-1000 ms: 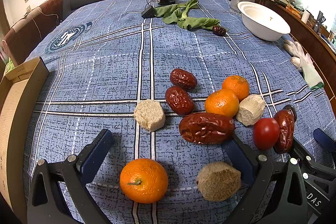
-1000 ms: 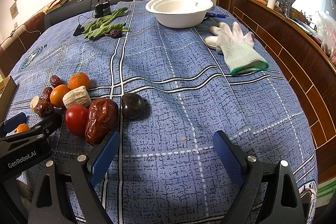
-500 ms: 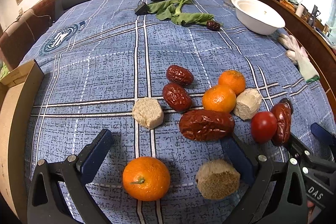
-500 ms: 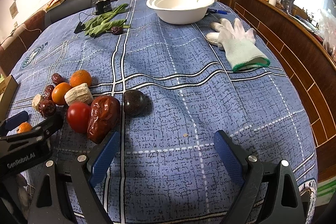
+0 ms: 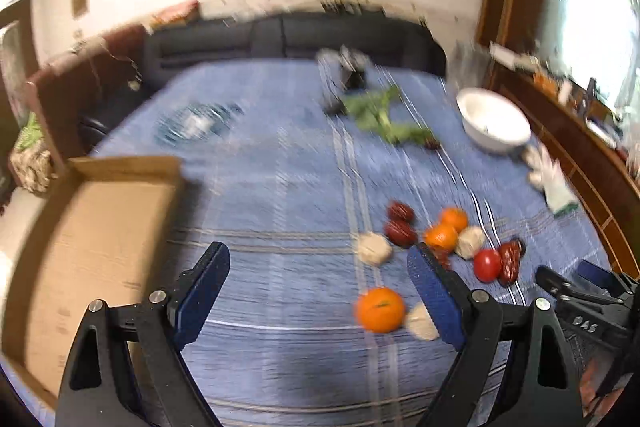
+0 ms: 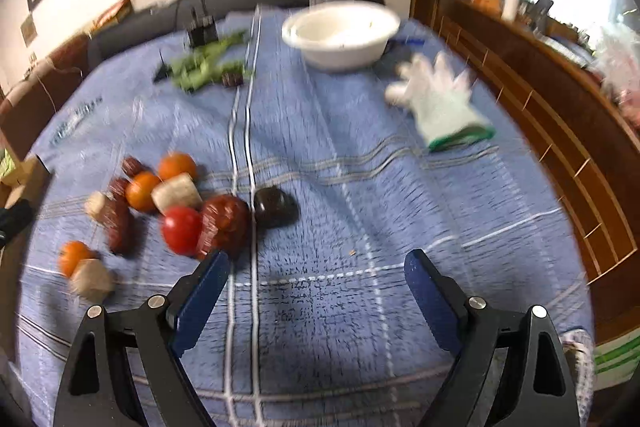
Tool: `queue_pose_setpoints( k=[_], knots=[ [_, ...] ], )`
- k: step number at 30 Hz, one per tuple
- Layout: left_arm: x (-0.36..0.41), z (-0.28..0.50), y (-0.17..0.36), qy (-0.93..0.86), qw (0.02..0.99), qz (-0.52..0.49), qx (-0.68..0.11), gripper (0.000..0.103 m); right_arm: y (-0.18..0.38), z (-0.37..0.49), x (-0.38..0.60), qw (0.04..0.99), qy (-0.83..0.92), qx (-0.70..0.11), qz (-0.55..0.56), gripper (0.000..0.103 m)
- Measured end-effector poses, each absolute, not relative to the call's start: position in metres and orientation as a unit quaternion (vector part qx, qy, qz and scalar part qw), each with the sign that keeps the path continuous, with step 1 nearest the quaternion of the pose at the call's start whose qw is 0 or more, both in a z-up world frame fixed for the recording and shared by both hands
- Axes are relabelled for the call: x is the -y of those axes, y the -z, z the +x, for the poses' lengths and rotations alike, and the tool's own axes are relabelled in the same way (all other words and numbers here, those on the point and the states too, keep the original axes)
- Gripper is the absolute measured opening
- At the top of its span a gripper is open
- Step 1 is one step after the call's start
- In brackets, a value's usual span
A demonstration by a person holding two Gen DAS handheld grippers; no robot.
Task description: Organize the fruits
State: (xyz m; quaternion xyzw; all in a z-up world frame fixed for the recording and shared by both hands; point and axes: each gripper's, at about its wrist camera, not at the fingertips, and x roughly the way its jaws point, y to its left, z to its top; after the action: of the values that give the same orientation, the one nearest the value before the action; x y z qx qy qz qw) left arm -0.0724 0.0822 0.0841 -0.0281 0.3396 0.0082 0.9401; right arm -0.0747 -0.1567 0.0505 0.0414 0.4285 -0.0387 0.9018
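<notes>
A cluster of fruit lies on the blue cloth: oranges (image 5: 379, 309), a red tomato (image 5: 487, 265), dark red dates (image 5: 401, 231) and pale beige chunks (image 5: 374, 247). In the right wrist view the tomato (image 6: 182, 229), a big date (image 6: 224, 223) and a dark round fruit (image 6: 275, 207) lie just beyond my left finger. My left gripper (image 5: 318, 291) is open and empty, raised, with the fruit to its right. My right gripper (image 6: 316, 291) is open and empty over bare cloth. Both views are blurred.
An open cardboard box (image 5: 92, 247) stands at the table's left edge. A white bowl (image 6: 340, 35) stands far right, with a white glove (image 6: 440, 103) near it. Green leaves (image 6: 204, 67) and a small black device (image 5: 352, 71) lie at the back. A wooden ledge (image 6: 560, 107) runs along the right.
Both grippers have lifted and pulled back, so the fruit looks smaller and farther. The left view has swung left, bringing the cardboard box into view. Both stay open and empty.
</notes>
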Motion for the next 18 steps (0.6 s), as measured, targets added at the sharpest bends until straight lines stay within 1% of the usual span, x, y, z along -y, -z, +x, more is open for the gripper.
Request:
queue_pose_setpoints(
  k=[3,4,5,6,9,10,12,18],
  knots=[
    [-0.107,-0.096,-0.103,-0.029,0.950,-0.036,-0.309,0.090,-0.072,-0.095,0.151,0.916,0.040,-0.396,0.046,0.092],
    [-0.110,-0.101,-0.106,-0.028,0.951,-0.035,-0.306,0.087,-0.078,-0.103,0.148,0.922,0.040,-0.383,0.045,0.092],
    [-0.113,-0.107,-0.109,-0.022,0.952,-0.035,-0.304,0.080,-0.086,-0.112,0.143,0.928,0.039,-0.368,0.042,0.092],
    [-0.117,-0.114,-0.113,-0.014,0.952,-0.035,-0.305,0.078,-0.092,-0.120,0.139,0.933,0.036,-0.355,0.041,0.093],
    [-0.122,-0.136,-0.123,-0.010,0.956,-0.034,-0.290,0.077,-0.112,-0.149,0.120,0.953,0.029,-0.298,0.035,0.093],
    [-0.123,-0.143,-0.126,-0.012,0.958,-0.026,-0.284,0.077,-0.119,-0.163,0.112,0.963,0.032,-0.266,0.030,0.093],
    [-0.126,-0.157,-0.133,-0.015,0.962,-0.016,-0.271,0.077,-0.127,-0.177,0.099,0.971,0.020,-0.236,0.019,0.093],
    [-0.132,-0.203,-0.151,-0.029,0.973,0.003,-0.230,0.077,-0.139,-0.204,0.074,0.966,-0.008,-0.257,0.014,0.093]
  ],
)
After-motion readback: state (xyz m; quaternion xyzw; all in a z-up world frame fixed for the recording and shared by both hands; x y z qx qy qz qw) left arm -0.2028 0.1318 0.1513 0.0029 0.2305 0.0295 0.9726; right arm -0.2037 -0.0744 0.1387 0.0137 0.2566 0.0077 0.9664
